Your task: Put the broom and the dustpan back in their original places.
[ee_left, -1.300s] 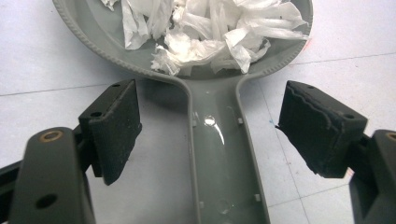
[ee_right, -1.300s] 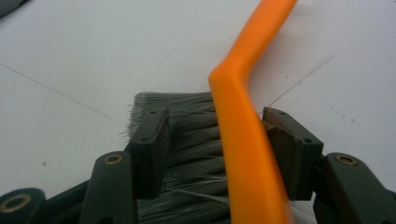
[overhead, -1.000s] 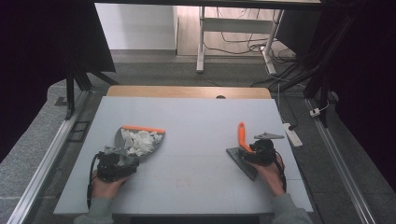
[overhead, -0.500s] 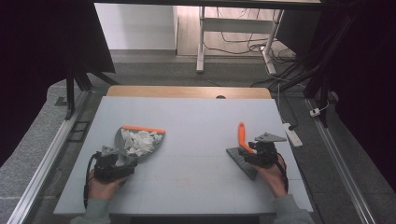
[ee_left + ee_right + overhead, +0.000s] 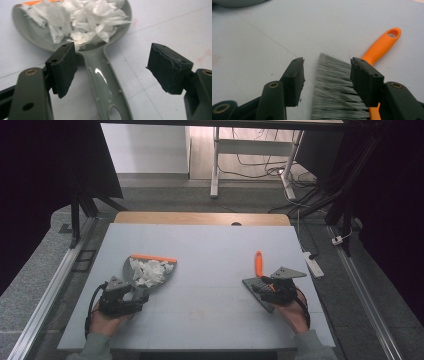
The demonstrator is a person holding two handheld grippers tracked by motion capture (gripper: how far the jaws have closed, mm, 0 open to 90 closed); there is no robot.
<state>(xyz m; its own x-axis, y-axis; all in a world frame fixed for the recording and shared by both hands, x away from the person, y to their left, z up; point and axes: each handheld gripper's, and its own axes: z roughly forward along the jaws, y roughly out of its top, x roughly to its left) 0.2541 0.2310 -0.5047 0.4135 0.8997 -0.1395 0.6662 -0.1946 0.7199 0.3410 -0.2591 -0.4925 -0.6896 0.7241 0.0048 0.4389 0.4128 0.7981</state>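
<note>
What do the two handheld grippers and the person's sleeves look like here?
Both the left gripper and right gripper are black, each topped by a grey three-cornered plate and trailing a black cable. Their jaws carry flat black pads. The sleeves are grey.

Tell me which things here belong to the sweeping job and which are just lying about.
In the job:
- grey dustpan, orange front edge
- crumpled white paper scraps piled in it
- hand brush, orange handle, grey bristles
- left claw, open over the dustpan handle
- right claw, open over the bristles

Lying about:
- white power strip beside the table's right edge
- cables on the floor beyond
</note>
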